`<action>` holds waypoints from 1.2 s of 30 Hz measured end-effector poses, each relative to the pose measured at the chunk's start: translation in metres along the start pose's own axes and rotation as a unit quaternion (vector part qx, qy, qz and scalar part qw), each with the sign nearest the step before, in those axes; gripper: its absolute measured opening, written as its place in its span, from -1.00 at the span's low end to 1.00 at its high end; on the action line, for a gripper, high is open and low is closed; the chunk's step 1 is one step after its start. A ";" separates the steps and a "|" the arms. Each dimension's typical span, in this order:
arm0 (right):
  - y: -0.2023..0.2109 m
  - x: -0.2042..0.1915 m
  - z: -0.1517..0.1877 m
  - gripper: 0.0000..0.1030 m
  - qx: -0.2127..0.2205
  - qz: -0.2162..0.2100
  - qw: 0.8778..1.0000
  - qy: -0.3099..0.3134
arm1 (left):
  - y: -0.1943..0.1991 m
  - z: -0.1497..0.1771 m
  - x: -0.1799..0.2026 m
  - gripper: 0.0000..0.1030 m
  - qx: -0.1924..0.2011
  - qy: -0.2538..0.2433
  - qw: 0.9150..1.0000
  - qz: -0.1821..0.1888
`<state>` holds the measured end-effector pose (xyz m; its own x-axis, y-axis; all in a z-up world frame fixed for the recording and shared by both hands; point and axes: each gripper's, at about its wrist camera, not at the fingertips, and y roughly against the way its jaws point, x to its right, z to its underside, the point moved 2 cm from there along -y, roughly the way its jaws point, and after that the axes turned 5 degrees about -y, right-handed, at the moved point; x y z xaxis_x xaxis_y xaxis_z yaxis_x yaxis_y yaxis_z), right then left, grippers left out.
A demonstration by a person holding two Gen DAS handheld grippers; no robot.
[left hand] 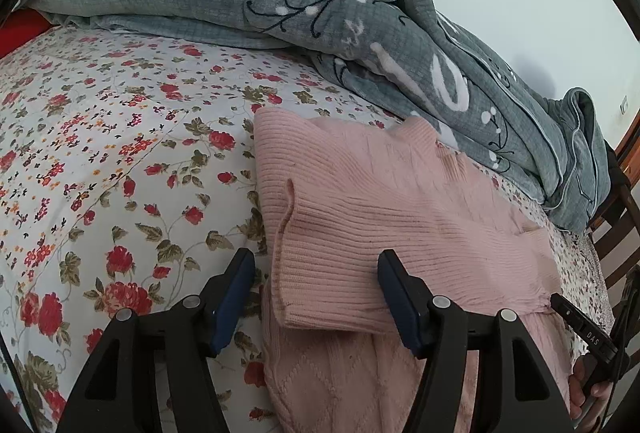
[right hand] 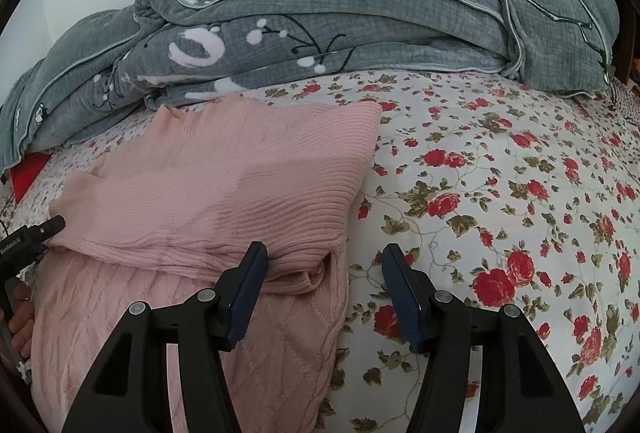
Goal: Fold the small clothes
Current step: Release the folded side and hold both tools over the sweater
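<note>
A pink knit sweater (left hand: 380, 217) lies on the floral bed sheet (left hand: 120, 161), its ribbed top part folded over the cable-knit lower part. My left gripper (left hand: 316, 297) is open and empty, its jaws straddling the sweater's left ribbed edge. In the right wrist view the sweater (right hand: 224, 185) lies at left. My right gripper (right hand: 324, 293) is open and empty, straddling the sweater's right edge at the fold. Each gripper's tip shows in the other view: the right one (left hand: 576, 321) and the left one (right hand: 36, 233), both at the sweater's edge.
A bunched grey quilt (left hand: 320, 1) lies along the far side of the bed, just behind the sweater; it also shows in the right wrist view (right hand: 360, 21). A dark wooden bed frame (left hand: 616, 233) stands at the right. Something red (left hand: 20, 29) sits at the far left.
</note>
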<state>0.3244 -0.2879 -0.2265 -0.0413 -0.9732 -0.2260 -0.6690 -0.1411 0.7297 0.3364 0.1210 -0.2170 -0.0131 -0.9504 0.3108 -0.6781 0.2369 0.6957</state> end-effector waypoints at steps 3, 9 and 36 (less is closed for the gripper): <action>0.000 0.001 0.000 0.14 0.000 0.000 1.000 0.000 | 0.000 0.000 0.000 0.21 0.000 0.000 1.000 0.000; 0.001 0.000 0.000 0.14 0.003 -0.003 1.000 0.001 | 0.001 0.000 0.001 0.22 0.001 -0.003 1.000 -0.003; 0.023 -0.005 0.002 0.14 0.059 -0.011 0.998 0.006 | 0.027 0.002 0.015 0.29 0.061 -0.035 0.997 0.007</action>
<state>0.3075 -0.2863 -0.2099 -0.0172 -0.9725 -0.2324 -0.7526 -0.1405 0.6433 0.3162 0.1126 -0.1947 -0.0719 -0.9600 0.2707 -0.7621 0.2280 0.6060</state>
